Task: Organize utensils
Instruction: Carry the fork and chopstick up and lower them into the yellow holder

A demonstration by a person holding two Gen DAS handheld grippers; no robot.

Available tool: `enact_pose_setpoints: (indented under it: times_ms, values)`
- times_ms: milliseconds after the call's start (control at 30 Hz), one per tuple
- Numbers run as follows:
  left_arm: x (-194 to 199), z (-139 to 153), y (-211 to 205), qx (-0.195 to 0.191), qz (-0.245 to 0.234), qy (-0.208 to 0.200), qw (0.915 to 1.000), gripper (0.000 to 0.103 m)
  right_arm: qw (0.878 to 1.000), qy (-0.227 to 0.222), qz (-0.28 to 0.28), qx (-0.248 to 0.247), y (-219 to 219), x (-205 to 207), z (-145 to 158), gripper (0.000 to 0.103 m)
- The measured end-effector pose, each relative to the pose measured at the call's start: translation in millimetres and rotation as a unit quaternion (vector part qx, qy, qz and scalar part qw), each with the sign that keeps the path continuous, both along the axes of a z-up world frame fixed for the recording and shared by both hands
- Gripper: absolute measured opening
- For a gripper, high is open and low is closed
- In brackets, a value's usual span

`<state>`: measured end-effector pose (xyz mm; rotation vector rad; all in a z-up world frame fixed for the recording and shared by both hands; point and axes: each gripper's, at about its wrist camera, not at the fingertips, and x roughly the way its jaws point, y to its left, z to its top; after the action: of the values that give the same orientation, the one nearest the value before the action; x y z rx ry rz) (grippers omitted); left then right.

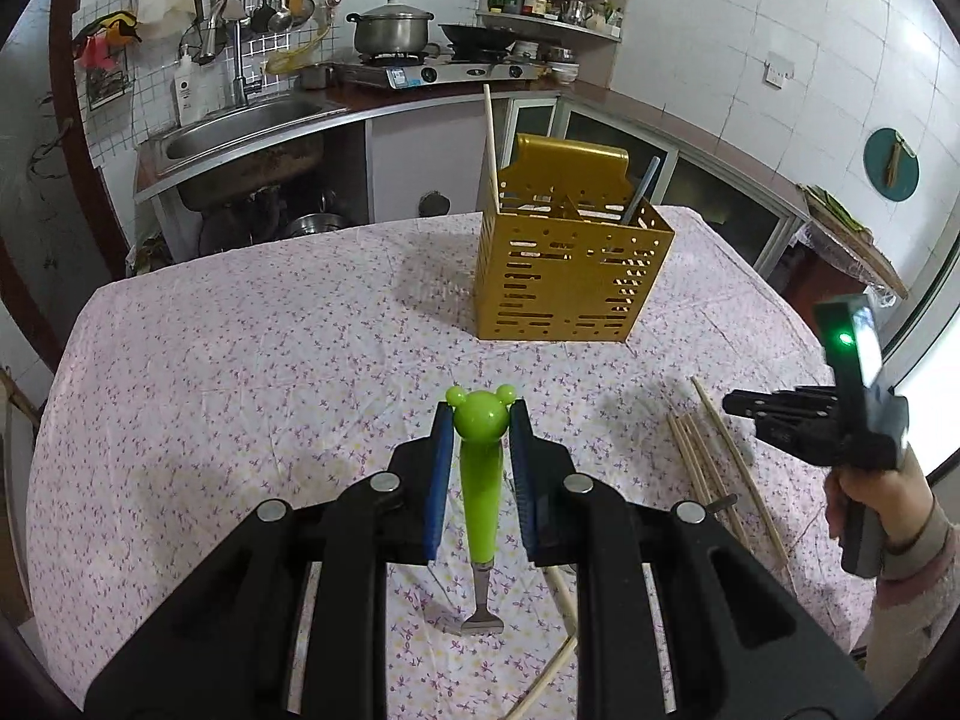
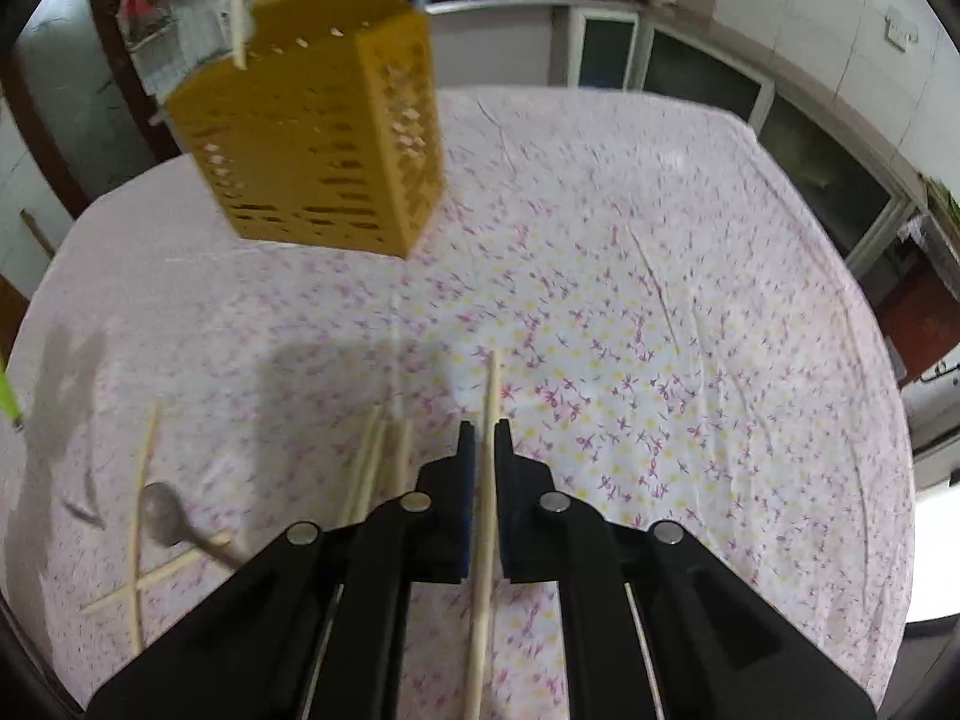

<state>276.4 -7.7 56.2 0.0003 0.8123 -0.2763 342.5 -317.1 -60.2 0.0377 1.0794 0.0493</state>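
My left gripper (image 1: 480, 411) is shut on a green bear-headed utensil (image 1: 478, 468), held above the table with its metal end pointing back at me. My right gripper (image 2: 486, 429) is shut on a single wooden chopstick (image 2: 487, 498) that runs lengthwise between its pads; it shows at the right of the left wrist view (image 1: 735, 405). The gold perforated utensil holder (image 1: 570, 264) stands on the far side of the table, with a chopstick (image 1: 491, 138) and a blue-grey handle (image 1: 641, 189) inside. It also shows in the right wrist view (image 2: 318, 138).
Several loose chopsticks (image 1: 708, 468) lie on the floral tablecloth (image 1: 240, 360) at the right. In the right wrist view, two crossed chopsticks (image 2: 141, 546) and a metal spoon (image 2: 165, 519) lie at the left. A kitchen sink (image 1: 240, 132) and stove stand behind the table.
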Motion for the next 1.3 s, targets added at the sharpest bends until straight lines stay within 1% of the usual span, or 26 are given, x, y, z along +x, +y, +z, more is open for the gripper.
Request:
enact_pose_setpoints:
  times_ms: [67,167,267,367,433,500,600,700,833,900,1000,1033,1067,1100,1133,1167,1300]
  values:
    - [1,0,-2,0.004,-0.002,-0.001,1.0,0.018,1.0,0.013,-0.006,0.004,-3,7,-8,0.007]
    - [2,0,-3,0.006,-0.007,-0.001,1.0,0.018,1.0,0.025,-0.008,0.006,-2,11,-12,0.008]
    - [5,0,-3,0.007,-0.01,0.0,0.9999,0.018,0.999,0.04,-0.011,0.002,-1,15,-18,0.011]
    - [6,0,-3,0.005,-0.011,0.0,0.9999,0.018,0.999,0.048,-0.017,0.005,-1,19,-17,0.011]
    - [7,-1,-2,0.003,-0.011,0.002,0.9999,0.018,0.999,0.046,-0.013,-0.006,0,20,-16,0.01]
    - [7,-1,-2,0.002,-0.013,0.003,0.9999,0.018,0.999,0.04,-0.009,-0.017,2,17,-14,0.006]
    - [7,2,-1,-0.002,-0.017,0.003,0.9999,0.018,1.0,0.008,-0.013,-0.001,-2,6,-1,0.006]
    - [5,6,-1,-0.009,-0.021,-0.004,0.9997,0.018,0.999,-0.04,-0.023,0.025,-8,-9,19,0.006]
    - [4,13,-2,-0.012,-0.027,-0.017,0.9994,0.018,0.994,-0.104,-0.021,0.04,-9,-26,45,0.006]
    - [5,16,-4,-0.012,-0.031,-0.022,0.9992,0.018,0.989,-0.14,-0.02,0.044,-6,-32,61,0.006]
    - [8,20,-8,-0.013,-0.032,-0.028,0.999,0.018,0.979,-0.198,-0.021,0.043,-1,-36,81,0.006]
    - [9,21,-10,-0.012,-0.032,-0.03,0.999,0.018,0.975,-0.217,-0.02,0.045,-2,-30,85,0.006]
    - [11,23,-11,-0.013,-0.033,-0.031,0.9989,0.018,0.968,-0.246,-0.019,0.044,-1,-33,94,0.006]
    - [13,24,-12,-0.015,-0.034,-0.031,0.9988,0.018,0.965,-0.259,-0.022,0.039,1,-34,99,0.006]
    - [16,27,-12,-0.017,-0.034,-0.032,0.9988,0.018,0.958,-0.28,-0.021,0.049,2,-33,104,0.006]
    - [19,30,-14,-0.02,-0.034,-0.033,0.9987,0.018,0.954,-0.293,-0.021,0.056,3,-31,105,0.006]
    - [33,46,-19,-0.026,-0.033,-0.038,0.9984,0.018,0.939,-0.341,-0.026,0.047,7,-26,117,0.006]
